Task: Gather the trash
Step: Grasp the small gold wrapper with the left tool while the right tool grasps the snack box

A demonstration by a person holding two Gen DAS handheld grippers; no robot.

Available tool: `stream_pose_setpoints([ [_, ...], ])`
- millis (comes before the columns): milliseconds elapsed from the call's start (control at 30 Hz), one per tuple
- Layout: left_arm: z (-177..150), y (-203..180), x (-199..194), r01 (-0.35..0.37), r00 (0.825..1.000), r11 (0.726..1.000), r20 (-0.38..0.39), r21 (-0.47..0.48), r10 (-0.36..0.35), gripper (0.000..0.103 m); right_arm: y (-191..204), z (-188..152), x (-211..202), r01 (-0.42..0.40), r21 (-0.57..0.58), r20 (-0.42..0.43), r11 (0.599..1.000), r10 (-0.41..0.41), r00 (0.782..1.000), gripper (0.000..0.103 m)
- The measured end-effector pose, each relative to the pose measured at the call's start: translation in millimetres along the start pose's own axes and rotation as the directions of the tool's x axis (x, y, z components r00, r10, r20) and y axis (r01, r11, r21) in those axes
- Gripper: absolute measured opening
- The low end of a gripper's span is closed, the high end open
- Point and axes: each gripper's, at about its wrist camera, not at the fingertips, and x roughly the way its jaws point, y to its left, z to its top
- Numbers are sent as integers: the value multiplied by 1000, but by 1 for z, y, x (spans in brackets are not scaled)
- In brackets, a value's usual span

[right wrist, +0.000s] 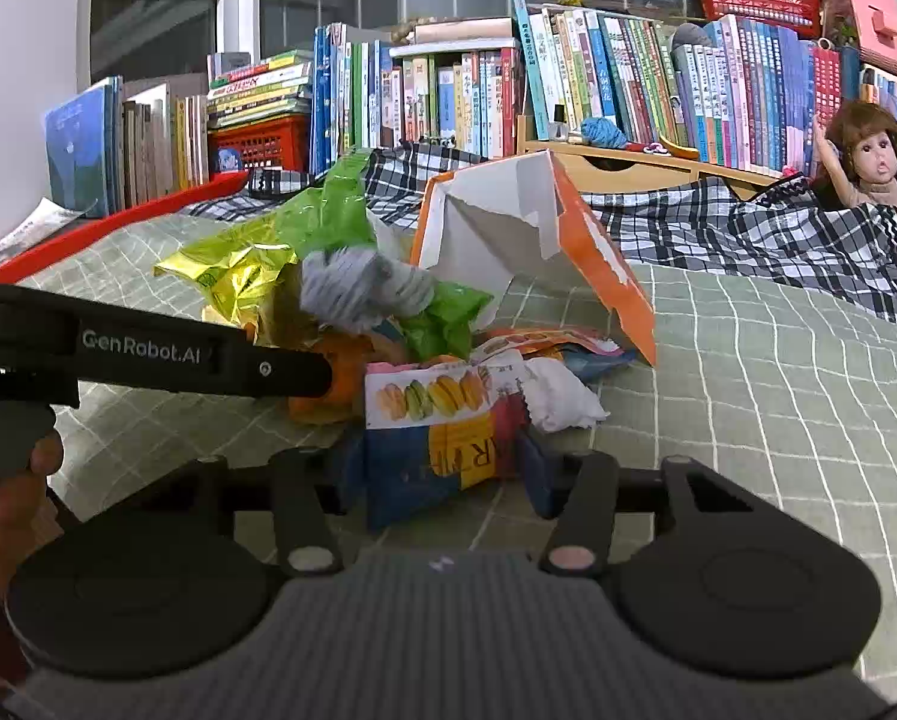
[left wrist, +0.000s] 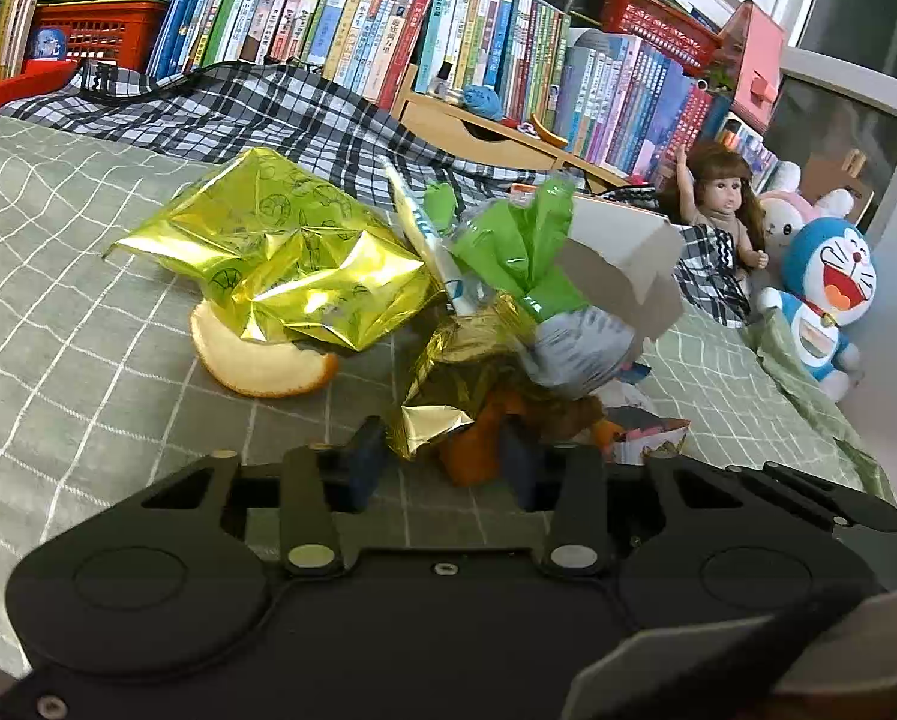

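Since my right gripper clamps the macaron wrapper, light, slippery film at the trash heap's six o'clock, I grip its crumpled middle; my left gripper pinches gold foil and orange peel.

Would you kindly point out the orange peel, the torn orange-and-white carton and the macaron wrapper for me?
orange peel [left wrist: 256, 360]: left wrist view, on its pale inner side.
torn orange-and-white carton [right wrist: 598, 264]: right wrist view, on its orange outer panel.
macaron wrapper [right wrist: 430, 399]: right wrist view, on the printed macarons.
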Motion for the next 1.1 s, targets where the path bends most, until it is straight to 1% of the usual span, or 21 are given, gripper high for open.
stream_pose_setpoints([
  [33, 0, -2, -2, -4, 1000, 1000, 4, 11, 4, 30, 0, 0, -3, 0, 5, 6, 1000, 0, 1000, 52],
  [67, -1, -5, -4, -6, 1000, 1000, 8, 20, 5, 26, -1, 0, -6, -1, 9, 11, 1000, 0, 1000, 51],
  [167, -1, -11, -11, -21, 999, 999, 25, 43, 20, 26, -2, 1, -13, 0, 12, 25, 1000, 0, 1000, 51],
  [200, -1, -12, -13, -32, 999, 998, 38, 51, 30, 28, -2, 1, -15, 1, 11, 29, 1000, -2, 1000, 51],
  [267, -3, -14, -17, -60, 997, 996, 59, 68, 56, 47, -3, 2, -19, 7, 8, 36, 1000, -7, 999, 51],
  [333, -3, -14, -17, -82, 995, 994, 71, 70, 77, 50, -3, 2, -21, 13, 4, 40, 1000, -13, 999, 52],
  [400, -2, -12, -15, -77, 995, 996, 65, 52, 74, 51, -4, 1, -22, 21, 3, 40, 1000, -21, 999, 52],
  [467, -1, -9, -13, -65, 996, 997, 61, 32, 63, 48, -5, -1, -22, 29, 6, 34, 1000, -29, 999, 52],
  [500, -1, -7, -11, -63, 997, 998, 53, 25, 62, 45, -5, -2, -22, 33, 8, 31, 999, -34, 999, 52],
  [533, -1, -7, -9, -58, 997, 998, 46, 23, 57, 34, -6, -3, -23, 38, 11, 29, 999, -38, 999, 52],
  [567, -3, -7, -9, -50, 998, 998, 40, 24, 49, 26, -7, -3, -23, 44, 15, 30, 999, -44, 999, 51],
  [633, -4, -11, -11, -42, 998, 998, 39, 35, 41, 18, -9, -3, -25, 52, 20, 36, 998, -53, 998, 51],
  [667, -5, -13, -13, -46, 998, 998, 46, 50, 43, 17, -9, -3, -27, 56, 22, 40, 998, -57, 998, 51],
  [733, -6, -18, -18, -54, 997, 996, 51, 76, 50, 17, -11, -2, -30, 60, 26, 47, 998, -62, 997, 51],
  [767, -6, -19, -21, -51, 998, 996, 52, 80, 47, 18, -12, -2, -32, 62, 29, 51, 998, -63, 997, 51],
  [800, -7, -19, -26, -53, 997, 996, 58, 77, 48, 22, -12, -2, -34, 62, 31, 53, 998, -63, 997, 51],
  [833, -9, -19, -32, -57, 996, 996, 70, 73, 52, 39, -13, -3, -36, 61, 33, 55, 998, -63, 997, 51],
  [867, -11, -19, -37, -66, 995, 995, 78, 70, 61, 61, -14, -4, -37, 62, 33, 55, 998, -64, 996, 51],
  [900, -14, -19, -42, -77, 994, 995, 85, 70, 71, 66, -14, -5, -38, 63, 33, 55, 997, -65, 996, 51],
  [967, -20, -18, -51, -78, 994, 994, 81, 80, 71, 68, -14, -8, -41, 66, 30, 53, 997, -67, 996, 51],
  [1100, -36, -21, -59, -43, 998, 994, 42, 98, 39, 69, -11, -15, -43, 74, 17, 43, 997, -75, 996, 51],
])
